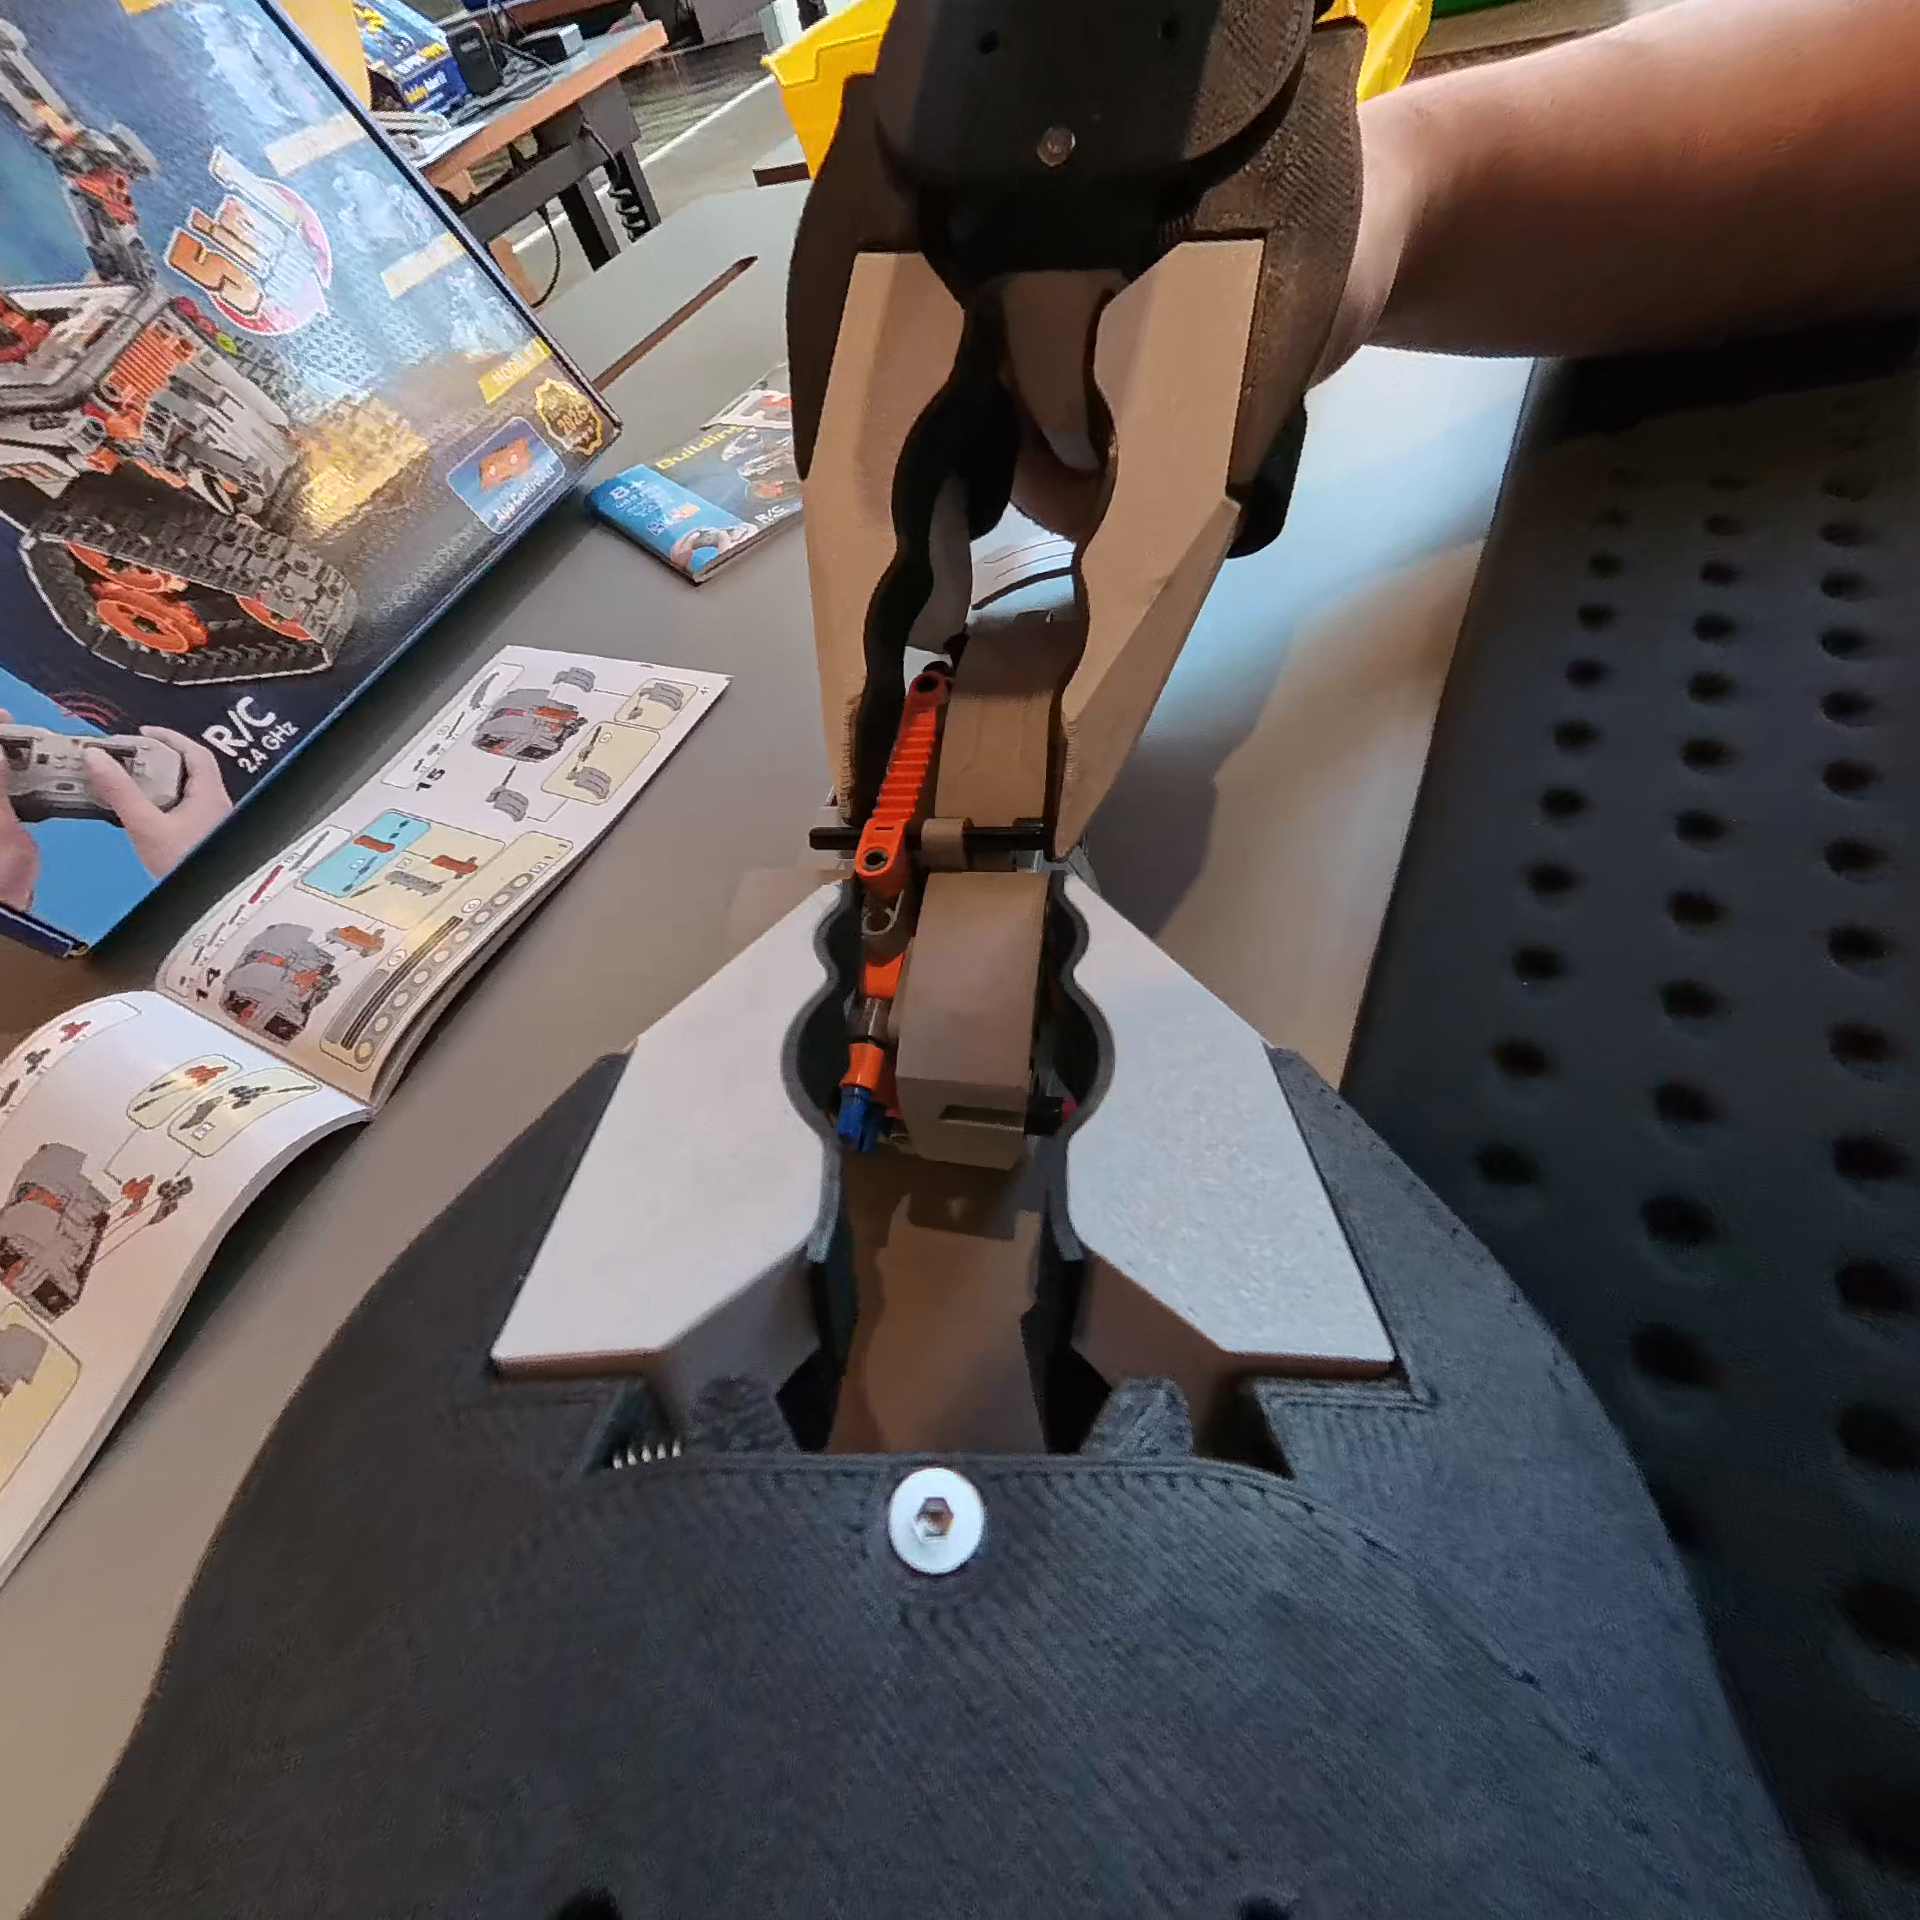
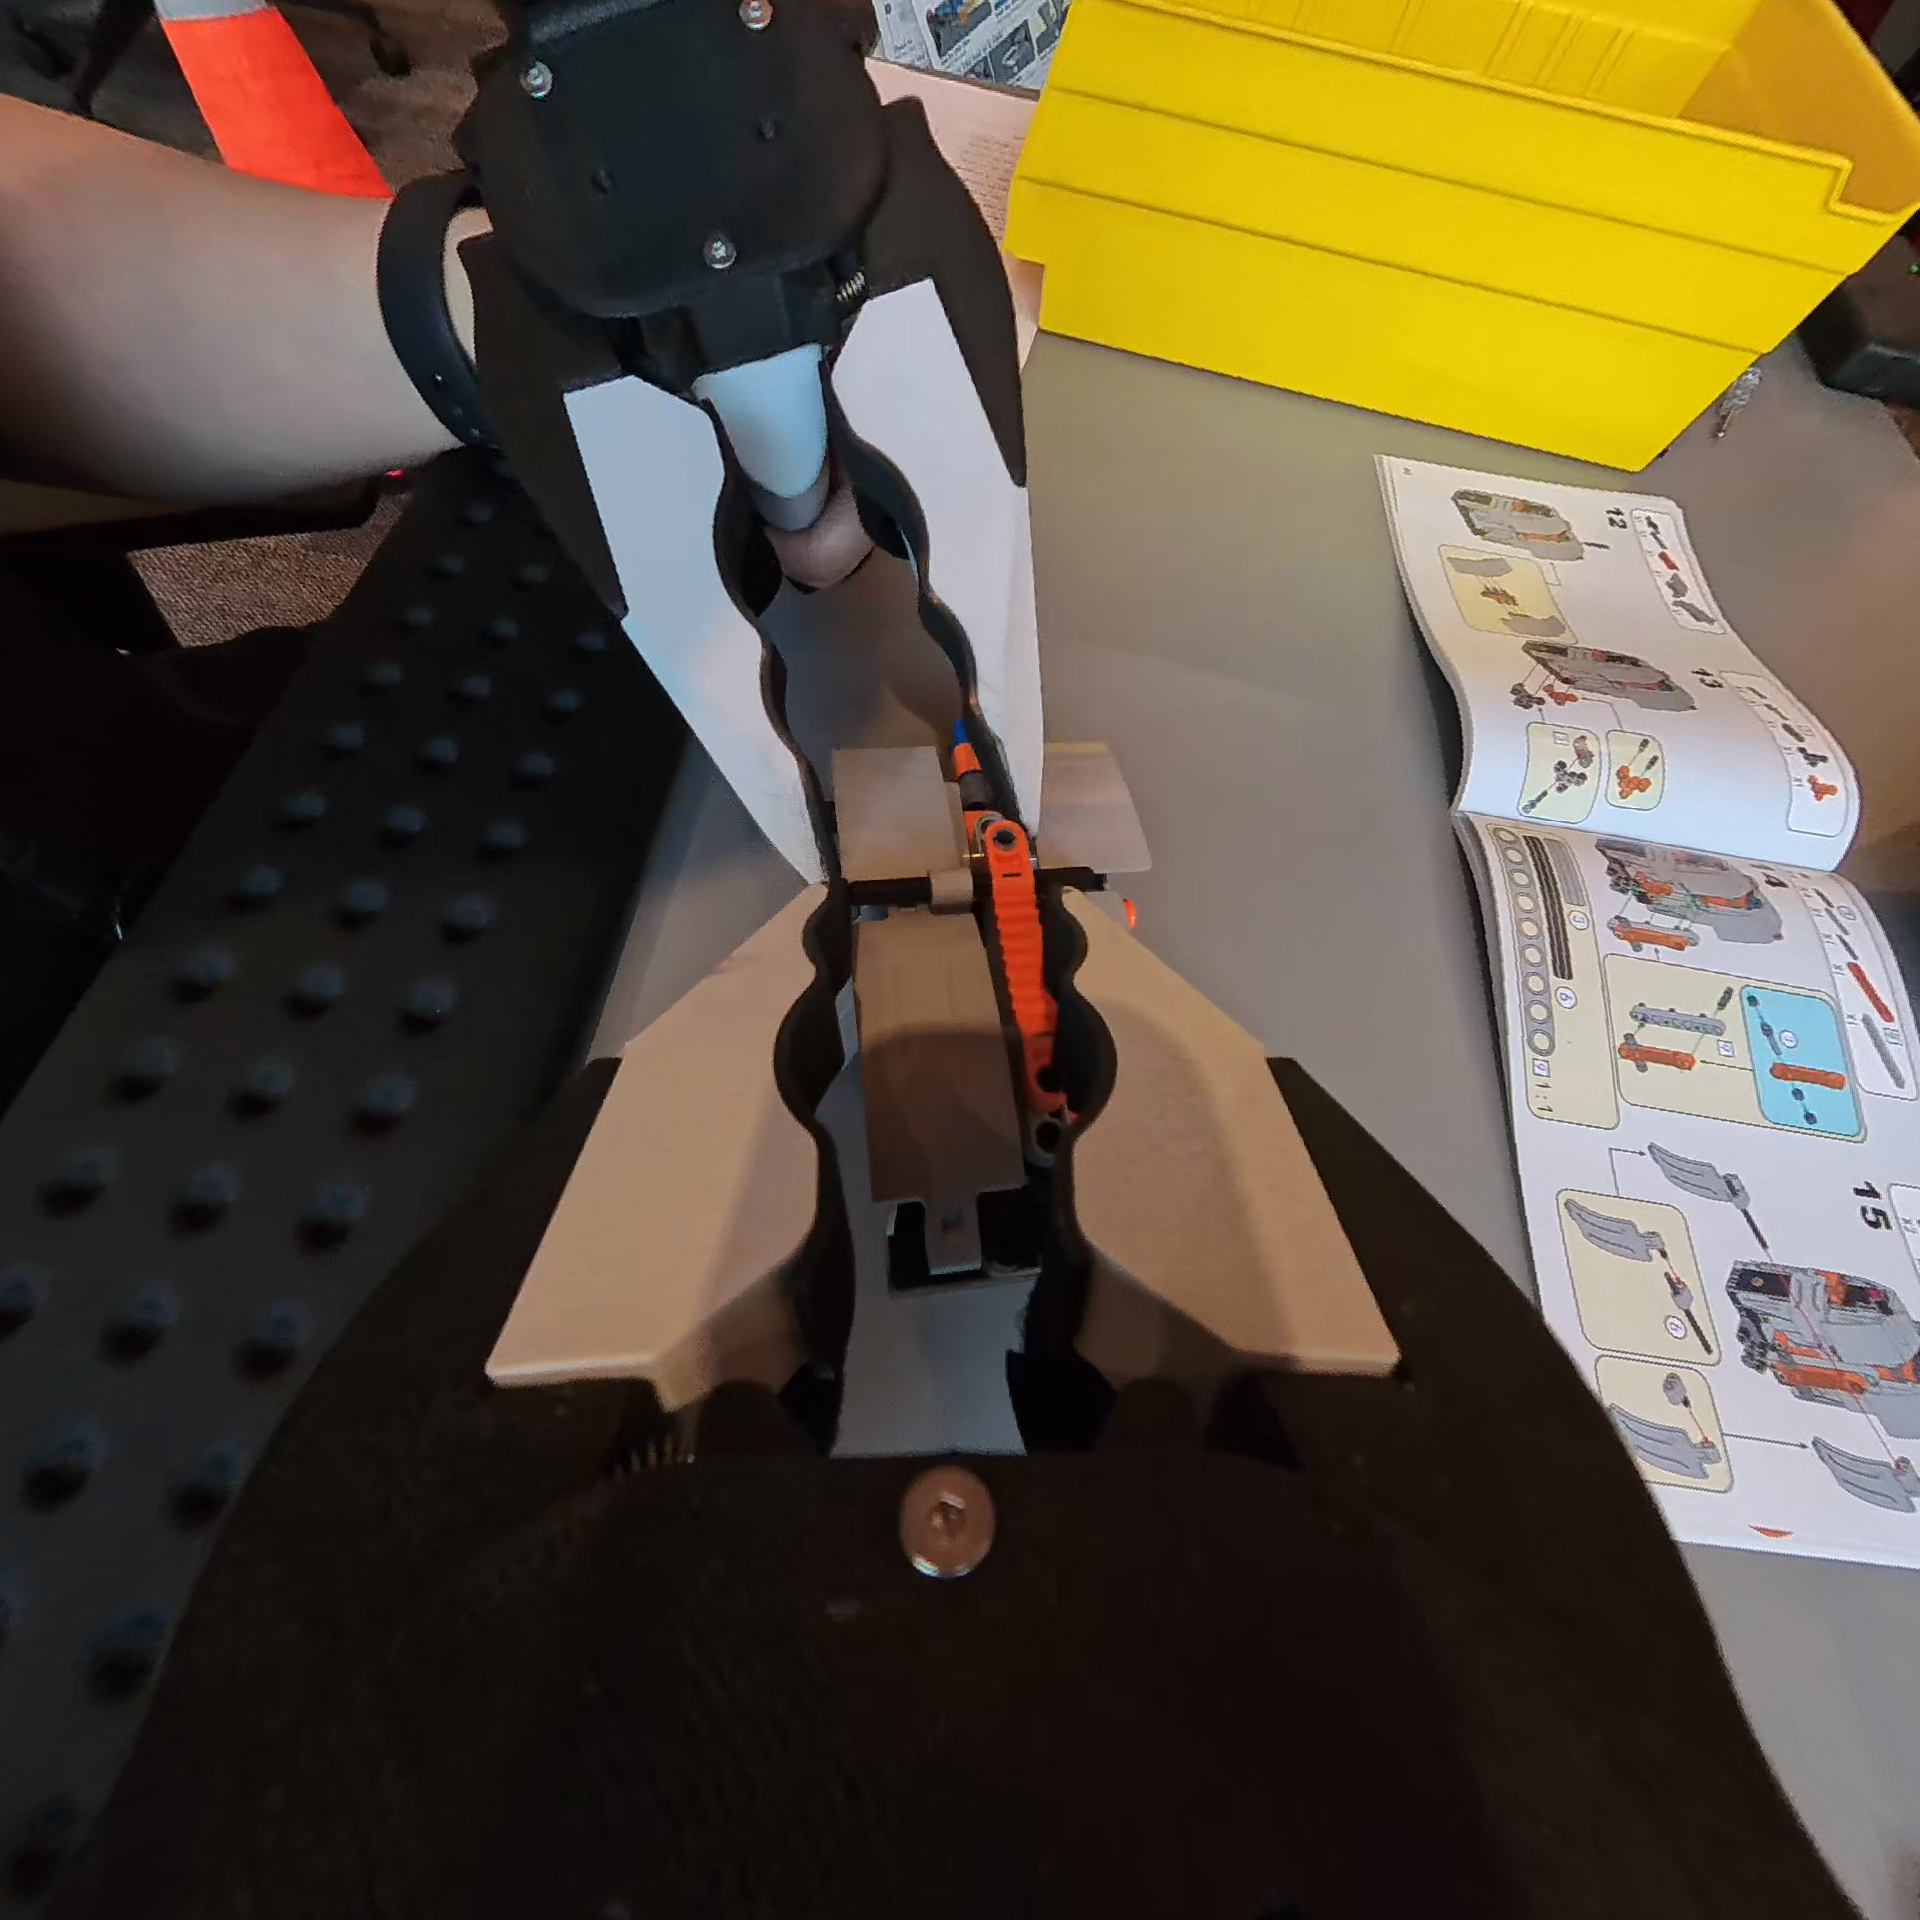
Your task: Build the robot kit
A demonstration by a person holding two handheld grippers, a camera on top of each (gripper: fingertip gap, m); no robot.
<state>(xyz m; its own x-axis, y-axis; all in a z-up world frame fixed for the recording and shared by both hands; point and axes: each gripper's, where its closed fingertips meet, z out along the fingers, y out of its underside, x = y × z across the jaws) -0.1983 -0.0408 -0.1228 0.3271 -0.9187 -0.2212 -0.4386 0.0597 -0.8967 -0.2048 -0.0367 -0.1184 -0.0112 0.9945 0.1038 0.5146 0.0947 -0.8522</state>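
We see the left claw (image 1: 951,1039) & right claw (image 2: 940,1049) facing tip to tip, each clamped on one end of a grey-orange brick assembly (image 1: 961,997); its long axis runs claw-to-claw, above the desk (image 2: 1247,644), instruction booklet (image 2: 1704,1039) beside.

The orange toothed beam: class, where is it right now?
The orange toothed beam sits mid-frame in both wrist views, on the grey brick assembly gripped between both grippers' jaws.

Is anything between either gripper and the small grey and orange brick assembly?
Nothing visible. The left gripper and the right gripper meet tip to tip, each closed on an end of the brick assembly. Only its own black axle crosses the gap between them. The open instruction booklet lies off to the side.
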